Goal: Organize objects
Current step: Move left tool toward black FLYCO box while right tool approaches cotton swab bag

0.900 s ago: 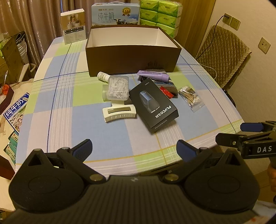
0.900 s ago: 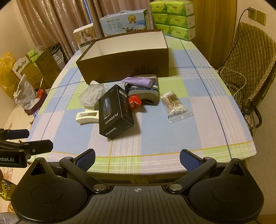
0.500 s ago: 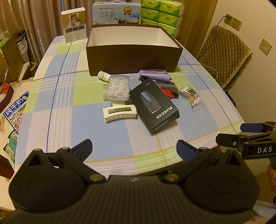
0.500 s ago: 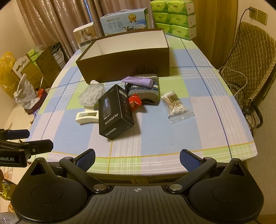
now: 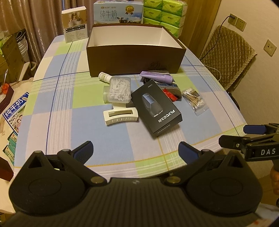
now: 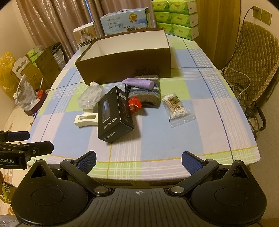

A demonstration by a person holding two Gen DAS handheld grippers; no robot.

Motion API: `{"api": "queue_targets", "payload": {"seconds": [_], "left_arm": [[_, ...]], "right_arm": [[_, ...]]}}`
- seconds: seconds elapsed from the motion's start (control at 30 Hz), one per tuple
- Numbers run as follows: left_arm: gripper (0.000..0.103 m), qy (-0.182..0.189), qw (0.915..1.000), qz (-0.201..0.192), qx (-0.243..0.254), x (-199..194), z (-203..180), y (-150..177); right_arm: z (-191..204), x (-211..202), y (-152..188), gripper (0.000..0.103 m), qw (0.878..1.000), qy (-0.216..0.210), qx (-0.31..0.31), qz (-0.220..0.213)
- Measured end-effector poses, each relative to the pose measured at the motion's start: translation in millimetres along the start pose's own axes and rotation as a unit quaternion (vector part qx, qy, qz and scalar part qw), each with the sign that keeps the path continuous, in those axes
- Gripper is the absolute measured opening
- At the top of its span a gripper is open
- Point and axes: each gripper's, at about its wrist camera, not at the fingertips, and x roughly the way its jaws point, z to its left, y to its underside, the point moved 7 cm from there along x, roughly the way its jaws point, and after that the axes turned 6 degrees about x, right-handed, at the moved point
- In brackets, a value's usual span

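An open brown box [image 5: 136, 57] [image 6: 125, 69] with a white inside stands at the table's far middle. In front of it lie a black FLYCO carton [image 5: 156, 112] [image 6: 113, 114], a cream hair claw [image 5: 120, 116] [image 6: 85, 120], a clear tub of floss picks [image 5: 120, 90] [image 6: 90, 97], a small white bottle [image 5: 104, 76], a purple tube [image 5: 156, 76] [image 6: 139, 83] on a striped knit piece [image 6: 148, 95], a red wrapper [image 6: 134, 104] and a bag of cotton swabs [image 5: 194, 101] [image 6: 177, 108]. My left gripper [image 5: 135, 150] and right gripper [image 6: 138, 161] hover open over the near table edge, holding nothing.
A milk carton box [image 5: 118, 13], stacked green tissue packs [image 5: 163, 14] and a small printed box [image 5: 75, 24] stand behind the brown box. A quilted chair [image 5: 230, 55] with cables is to the right. Boxes and bags crowd the floor at left [image 6: 26, 76].
Both views have crept slightly forward toward the table. The objects lie as before and both grippers stay wide open.
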Motion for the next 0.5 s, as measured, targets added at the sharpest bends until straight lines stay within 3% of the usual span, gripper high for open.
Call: {"api": "queue_targets", "payload": {"seconds": [0.5], "left_arm": [[0.102,-0.006,0.9999,0.008,-0.013,12.2,3.7,-7.9]], "right_arm": [[-6.0,6.9,-14.2,0.101,1.000,0.000,-0.010,0.002]]}}
